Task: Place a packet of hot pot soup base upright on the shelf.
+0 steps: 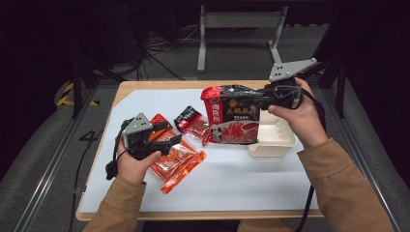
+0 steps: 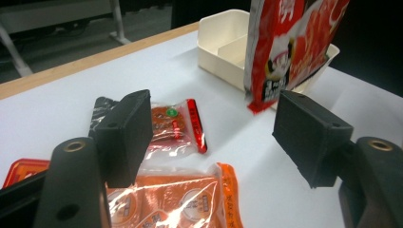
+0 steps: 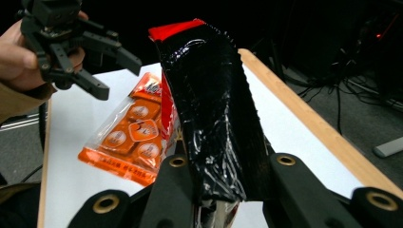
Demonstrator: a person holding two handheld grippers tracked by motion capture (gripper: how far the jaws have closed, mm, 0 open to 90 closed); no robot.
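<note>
Starting at the left, the left gripper (image 1: 167,137) hovers just over the orange snack pack (image 1: 176,162) lying flat on the counter (image 1: 227,186), jaws spread and nothing between them, so it's released. My guess is it's lining up for that pack or the small red sachet (image 2: 176,126) just beyond it. A little black-and-red packet (image 1: 186,117) sits near those two. Moving right, the big red and black hot pot pouch (image 1: 232,121) hangs in the air, pinched by its top edge in the right gripper (image 3: 223,190), which is clamped tight on the crinkled black seal. Holding it by the top lets it dangle upright, bottom end just over the near side of the white divided tray (image 1: 278,142), which looks like where it's headed. The tray itself sits at the counter's right side, nothing inside it that I can see.
</note>
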